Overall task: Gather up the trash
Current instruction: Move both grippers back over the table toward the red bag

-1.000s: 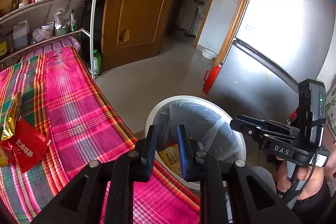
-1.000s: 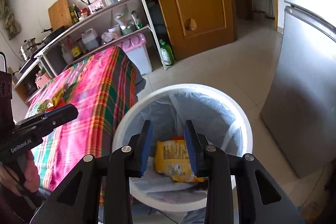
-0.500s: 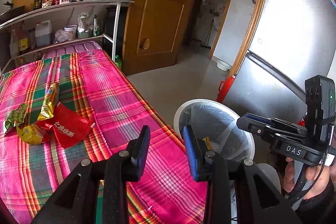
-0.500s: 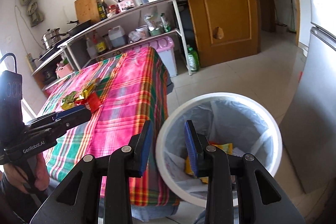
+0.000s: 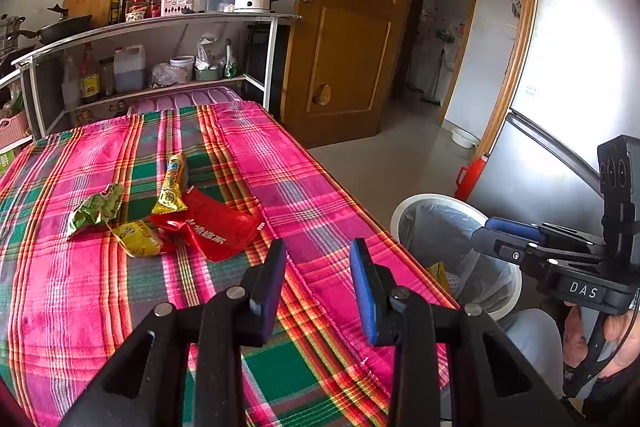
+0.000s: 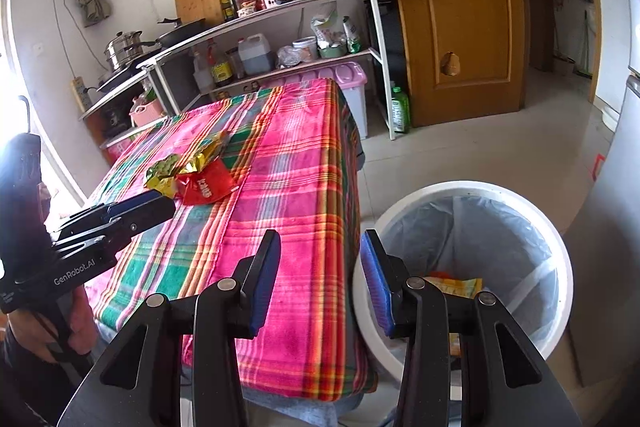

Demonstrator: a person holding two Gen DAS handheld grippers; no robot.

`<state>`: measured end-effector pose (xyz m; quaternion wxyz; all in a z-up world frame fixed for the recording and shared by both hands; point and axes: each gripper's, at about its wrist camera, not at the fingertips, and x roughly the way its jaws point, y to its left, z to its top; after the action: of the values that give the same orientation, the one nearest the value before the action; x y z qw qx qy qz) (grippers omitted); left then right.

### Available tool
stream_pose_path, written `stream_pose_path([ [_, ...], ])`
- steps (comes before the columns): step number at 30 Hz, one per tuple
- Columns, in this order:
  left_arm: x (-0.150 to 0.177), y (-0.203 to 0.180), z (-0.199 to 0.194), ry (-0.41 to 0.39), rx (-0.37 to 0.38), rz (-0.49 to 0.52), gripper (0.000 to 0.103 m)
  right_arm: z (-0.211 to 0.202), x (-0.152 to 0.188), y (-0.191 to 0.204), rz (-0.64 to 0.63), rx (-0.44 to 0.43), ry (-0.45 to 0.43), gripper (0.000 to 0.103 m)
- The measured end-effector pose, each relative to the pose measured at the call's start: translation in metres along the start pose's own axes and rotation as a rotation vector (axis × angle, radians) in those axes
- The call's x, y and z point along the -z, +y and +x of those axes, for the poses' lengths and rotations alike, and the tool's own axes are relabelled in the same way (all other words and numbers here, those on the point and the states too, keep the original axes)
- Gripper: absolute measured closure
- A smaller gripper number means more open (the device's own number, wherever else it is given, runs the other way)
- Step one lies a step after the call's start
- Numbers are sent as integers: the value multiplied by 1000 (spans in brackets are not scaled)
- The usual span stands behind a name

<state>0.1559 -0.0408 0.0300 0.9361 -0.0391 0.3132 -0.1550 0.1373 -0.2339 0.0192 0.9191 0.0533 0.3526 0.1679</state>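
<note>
The left gripper (image 5: pixel 318 259) is hanging over the near part of a table draped in a pink, green and orange plaid cloth (image 5: pixel 304 195), its jaws parted with nothing between them after having just been opening. The right gripper (image 6: pixel 320 251) is hovering at the table's near corner, beside the bin, and its jaws have just been opening too, standing apart and empty. The trash is lying in a loose cluster toward the middle of the cloth: a red wrapper (image 5: pixel 218 227) is sitting nearest the grippers, a long yellow wrapper (image 5: pixel 173 185) is overlapping its far edge, a crumpled yellow wrapper (image 5: pixel 138 238) is resting against its left side, and a green wrapper (image 5: pixel 96 209) is lying just beyond that. A white bin (image 6: pixel 464 189) lined with a clear bag is standing on the floor right beside the table, already holding a yellow packet (image 6: pixel 456 285) at the bottom
</note>
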Motion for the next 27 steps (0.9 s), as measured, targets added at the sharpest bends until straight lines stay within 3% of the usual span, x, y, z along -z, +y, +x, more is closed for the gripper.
stream_pose_path([
  [23,20,87,-23,-29,-158,-131,68,44,-13,65,-141,-81,63,60],
  [27,19,105,-22,-26,-175,-175,60,53,-18,76,-159,-100,66,60],
])
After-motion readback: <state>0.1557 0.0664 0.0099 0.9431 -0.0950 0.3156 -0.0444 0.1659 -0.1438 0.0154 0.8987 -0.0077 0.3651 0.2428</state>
